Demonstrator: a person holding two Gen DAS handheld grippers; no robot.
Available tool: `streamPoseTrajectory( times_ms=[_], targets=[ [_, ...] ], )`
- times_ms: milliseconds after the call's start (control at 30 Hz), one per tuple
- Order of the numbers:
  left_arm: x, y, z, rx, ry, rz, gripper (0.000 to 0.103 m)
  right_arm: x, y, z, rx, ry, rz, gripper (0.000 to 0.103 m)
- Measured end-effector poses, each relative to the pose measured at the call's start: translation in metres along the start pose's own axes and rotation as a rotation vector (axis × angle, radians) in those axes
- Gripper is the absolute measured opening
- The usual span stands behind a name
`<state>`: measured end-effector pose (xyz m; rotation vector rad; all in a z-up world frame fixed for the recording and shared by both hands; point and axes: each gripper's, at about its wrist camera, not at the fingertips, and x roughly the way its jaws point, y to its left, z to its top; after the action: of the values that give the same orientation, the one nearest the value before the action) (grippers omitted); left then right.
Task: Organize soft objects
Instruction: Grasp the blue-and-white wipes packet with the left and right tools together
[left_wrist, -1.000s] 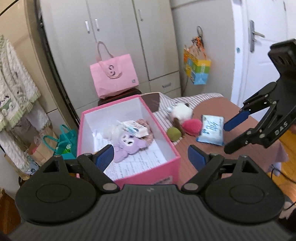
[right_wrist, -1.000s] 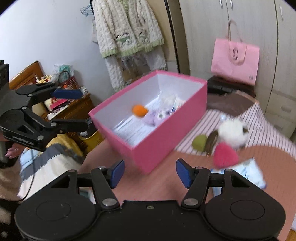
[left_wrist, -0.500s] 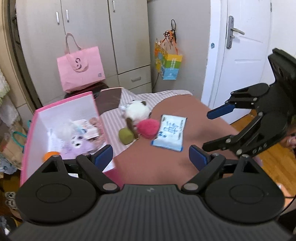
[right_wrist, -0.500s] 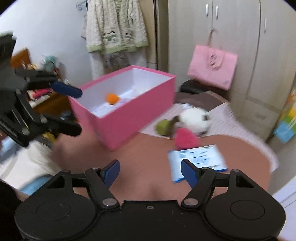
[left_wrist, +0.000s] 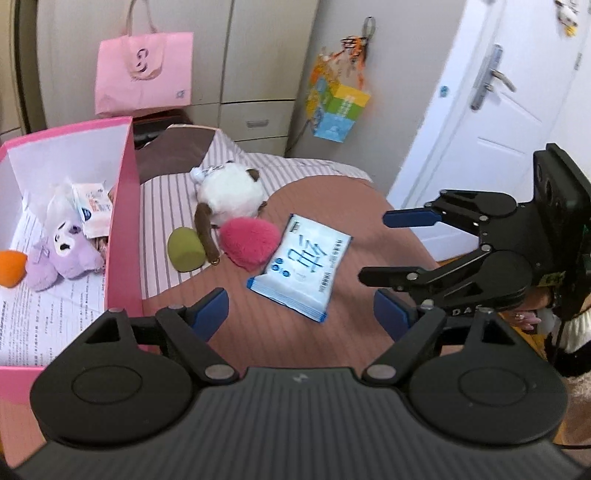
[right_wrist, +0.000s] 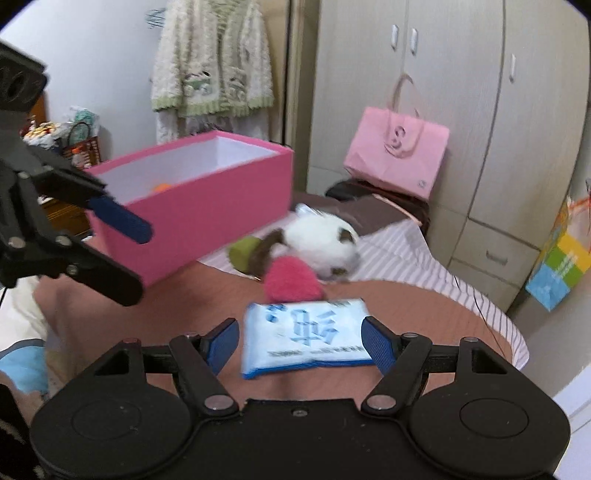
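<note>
A blue-and-white tissue pack (left_wrist: 303, 269) lies flat on the brown tabletop (left_wrist: 362, 206). Behind it sit a pink fluffy heart (left_wrist: 249, 242), a green roll (left_wrist: 184, 249) and a white-and-brown plush (left_wrist: 229, 192). The pink box (left_wrist: 123, 206) at the left holds a purple plush (left_wrist: 62, 251) and an orange ball (left_wrist: 11, 267). My left gripper (left_wrist: 299, 314) hovers just short of the pack, its jaws closing with the pads touching nothing. My right gripper (right_wrist: 299, 339) straddles the tissue pack (right_wrist: 306, 336) from the other side, open, with its pads off the pack.
A pink paper bag (left_wrist: 144, 74) stands behind the box against the wardrobe. A colourful bag (left_wrist: 338, 107) hangs beside the white door (left_wrist: 498, 110). A knitted cardigan (right_wrist: 214, 62) hangs at the far left. The table ends just beyond the striped cloth (right_wrist: 406, 251).
Both views swung away from the pink box onto the tissue pack. Both grippers came lower and closer to it. The right jaws stand a little wider than a second ago.
</note>
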<state>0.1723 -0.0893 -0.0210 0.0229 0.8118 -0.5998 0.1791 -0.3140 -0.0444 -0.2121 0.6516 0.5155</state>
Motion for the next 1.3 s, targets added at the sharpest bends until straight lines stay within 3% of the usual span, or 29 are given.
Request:
streamPoseTrajectory(
  times_ms=[133, 233, 367, 467, 600, 700, 733, 767, 933, 1067, 1233, 1300],
  targets=[
    [0.021, 0.003, 0.002, -0.010, 0.020, 0.044, 0.074, 0.013, -0.019, -0.003, 0.004, -0.024, 0.069, 0.077],
    [0.034, 0.004, 0.005, -0.029, 0.028, 0.034, 0.072, 0.031, -0.033, 0.000, 0.047, -0.003, 0.094, 0.077],
    [0.050, 0.007, 0.000, -0.117, 0.012, 0.021, 0.067, 0.058, -0.048, 0.002, 0.101, 0.042, 0.076, 0.077],
    [0.063, 0.012, -0.010, -0.193, 0.022, 0.043, 0.063, 0.074, -0.059, 0.001, 0.214, 0.069, 0.068, 0.076],
    [0.077, 0.014, -0.023, -0.250, 0.043, 0.067, 0.054, 0.087, -0.066, -0.003, 0.197, 0.052, 0.057, 0.073],
    [0.080, 0.013, -0.029, -0.262, -0.002, 0.058, 0.043, 0.094, -0.078, -0.008, 0.257, 0.060, 0.111, 0.066],
    [0.080, 0.013, -0.030, -0.261, -0.011, 0.050, 0.034, 0.093, -0.080, -0.011, 0.279, 0.050, 0.142, 0.055],
    [0.082, 0.012, -0.031, -0.263, -0.009, 0.043, 0.031, 0.092, -0.081, -0.015, 0.294, 0.043, 0.163, 0.051],
    [0.091, 0.014, -0.033, -0.323, -0.026, 0.010, 0.029, 0.079, -0.080, -0.028, 0.344, 0.021, 0.202, 0.035],
    [0.091, 0.027, -0.039, -0.419, -0.075, 0.021, 0.029, 0.060, -0.059, -0.033, 0.269, 0.049, 0.182, 0.038],
    [0.095, 0.032, -0.041, -0.400, -0.085, 0.022, 0.029, 0.044, -0.045, -0.045, 0.171, 0.063, 0.221, 0.049],
    [0.096, 0.030, -0.041, -0.388, -0.089, 0.035, 0.029, 0.043, -0.043, -0.048, 0.133, 0.079, 0.252, 0.059]
  ],
)
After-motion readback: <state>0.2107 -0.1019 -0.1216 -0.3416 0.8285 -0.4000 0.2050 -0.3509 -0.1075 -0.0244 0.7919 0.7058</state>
